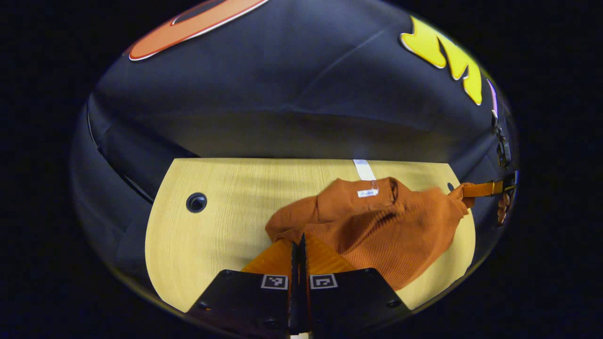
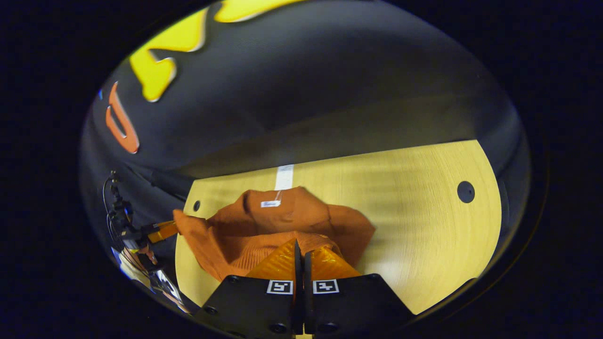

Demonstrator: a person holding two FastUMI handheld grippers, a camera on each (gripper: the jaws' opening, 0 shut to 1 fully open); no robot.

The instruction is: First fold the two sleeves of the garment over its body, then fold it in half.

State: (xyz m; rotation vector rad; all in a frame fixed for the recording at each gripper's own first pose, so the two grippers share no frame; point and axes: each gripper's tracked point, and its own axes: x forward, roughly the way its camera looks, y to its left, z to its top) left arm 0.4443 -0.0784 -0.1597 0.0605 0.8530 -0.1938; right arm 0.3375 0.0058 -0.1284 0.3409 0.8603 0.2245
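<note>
A rust-orange ribbed knit garment (image 1: 391,230) lies bunched on the light wooden table (image 1: 221,226), its collar label (image 1: 367,193) facing up. My left gripper (image 1: 298,242) is shut, pinching the garment's near edge. Far off at the right, my right gripper (image 1: 471,189) holds a stretched corner of the cloth past the table's edge. In the right gripper view the garment (image 2: 264,226) sits just ahead of my right gripper (image 2: 300,247), which is shut on its edge. The left gripper (image 2: 169,230) grips a corner at the left there.
A white tape strip (image 1: 363,168) marks the table's far edge behind the collar. Round cable holes (image 1: 196,202) (image 2: 466,191) sit near the table's ends. Bare wood lies on both sides of the garment. A hand (image 1: 503,207) and cables (image 2: 118,212) show behind the far grippers.
</note>
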